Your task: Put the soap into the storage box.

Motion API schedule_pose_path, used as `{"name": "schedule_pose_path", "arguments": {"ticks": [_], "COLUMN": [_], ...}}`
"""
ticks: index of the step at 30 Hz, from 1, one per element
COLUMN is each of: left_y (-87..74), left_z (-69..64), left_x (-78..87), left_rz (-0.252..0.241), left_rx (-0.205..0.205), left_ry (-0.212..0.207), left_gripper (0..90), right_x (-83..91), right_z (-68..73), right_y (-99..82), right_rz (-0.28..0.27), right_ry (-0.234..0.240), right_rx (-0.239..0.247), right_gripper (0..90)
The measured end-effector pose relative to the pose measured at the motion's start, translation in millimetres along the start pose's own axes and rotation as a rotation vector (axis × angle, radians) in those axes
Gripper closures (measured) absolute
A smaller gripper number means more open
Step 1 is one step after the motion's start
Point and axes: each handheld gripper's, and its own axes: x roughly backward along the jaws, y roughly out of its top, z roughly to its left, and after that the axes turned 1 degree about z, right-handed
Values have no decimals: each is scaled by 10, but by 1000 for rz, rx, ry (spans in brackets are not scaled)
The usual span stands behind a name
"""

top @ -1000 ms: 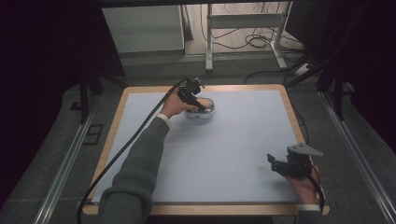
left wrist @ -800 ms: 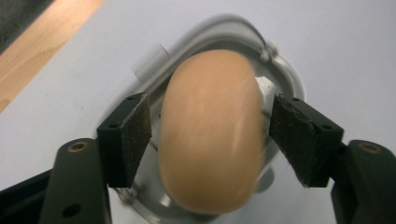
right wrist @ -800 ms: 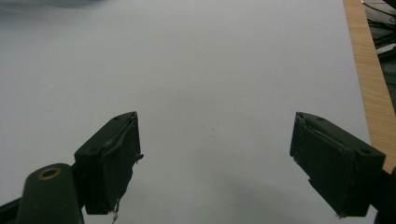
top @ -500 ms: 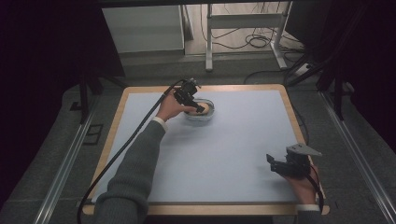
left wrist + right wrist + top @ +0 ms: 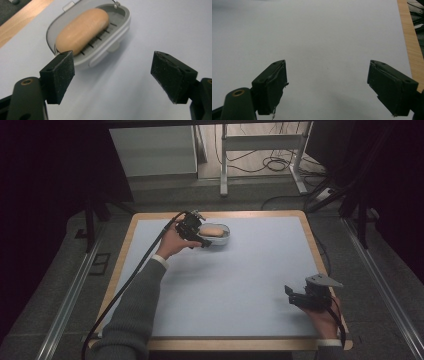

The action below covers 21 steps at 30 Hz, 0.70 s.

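Observation:
A grey oval soap dish [image 5: 225,239] sits at the far left-centre of the white mat, with a tan bar of soap [image 5: 214,230] lying in it. My left gripper [image 5: 204,240] hovers just in front and left of the dish. Its jaws have just been opening and hold nothing. In the left gripper view [image 5: 112,67] the soap [image 5: 82,28] and the dish [image 5: 100,56] lie beyond the left pad, apart from it. My right gripper [image 5: 292,296] rests near the front right corner. It stands open over bare mat in the right gripper view [image 5: 327,82].
The white mat [image 5: 250,270] covers a wooden table [image 5: 310,232] whose edge shows all around. A black cable [image 5: 135,270] trails from the left gripper along the sleeve. Beyond the far edge stand a metal desk frame [image 5: 260,142] and floor cables.
The left hand has drawn back from over the dish, leftward and slightly toward me, and its jaws have opened. The soap stays in the dish. The right hand has not moved.

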Motion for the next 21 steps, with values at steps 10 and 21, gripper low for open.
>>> {"name": "schedule_pose_path", "arguments": {"ticks": [10, 21], "left_y": [-315, -877], "left_z": [-209, -458], "left_x": [137, 378], "left_rz": [-12, -75], "left_rx": [7, 54], "left_ry": [-28, 5], "left_gripper": [179, 178], "right_x": [-4, 24], "right_z": [25, 28], "right_y": [6, 17], "right_rz": [1, -10], "right_ry": [-1, -2], "right_rx": [6, 7], "right_gripper": [160, 158]}}
